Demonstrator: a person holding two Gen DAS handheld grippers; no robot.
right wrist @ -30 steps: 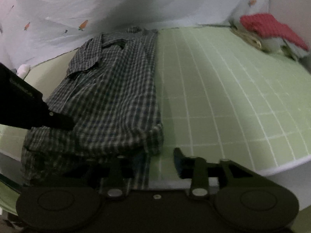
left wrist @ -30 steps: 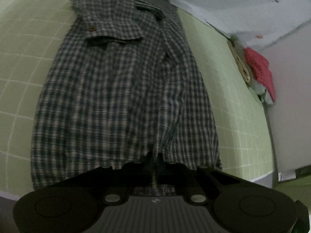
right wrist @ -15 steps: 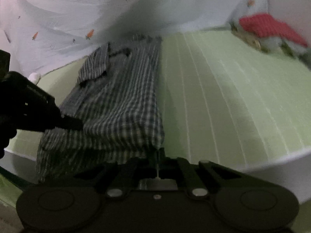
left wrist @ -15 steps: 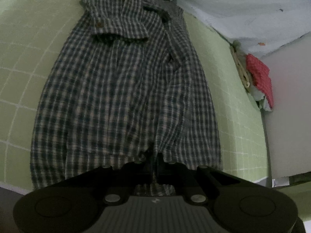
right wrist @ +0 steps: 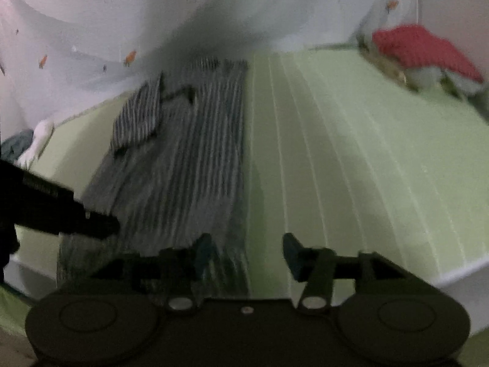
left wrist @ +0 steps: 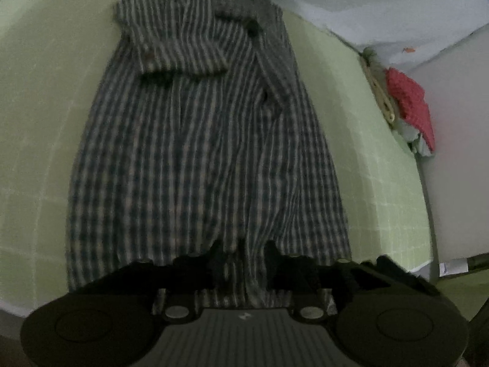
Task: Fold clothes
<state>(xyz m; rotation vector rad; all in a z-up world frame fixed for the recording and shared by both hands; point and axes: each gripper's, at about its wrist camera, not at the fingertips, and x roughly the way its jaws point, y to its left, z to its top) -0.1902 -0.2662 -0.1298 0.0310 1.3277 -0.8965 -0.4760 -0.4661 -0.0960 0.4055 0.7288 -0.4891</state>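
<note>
A dark plaid shirt (left wrist: 201,153) lies lengthwise on the green gridded bed, collar at the far end, sleeve folded across the chest. My left gripper (left wrist: 244,253) is at the shirt's near hem with its fingers apart and hem cloth between them. In the right wrist view the shirt (right wrist: 189,168) lies left of centre. My right gripper (right wrist: 247,253) is open over the shirt's near right corner, holding nothing. The left gripper (right wrist: 91,226) reaches in from the left onto the hem.
The green gridded sheet (right wrist: 351,153) stretches to the right. A red knit item on a small pile (right wrist: 424,52) sits at the far right corner, also in the left wrist view (left wrist: 409,104). A pale printed curtain (right wrist: 152,24) hangs behind. The bed edge (right wrist: 443,275) is near.
Both grippers were shut on the shirt's near hem half a second ago. Both have opened now. The views are blurred by motion and the shirt appears farther along the bed.
</note>
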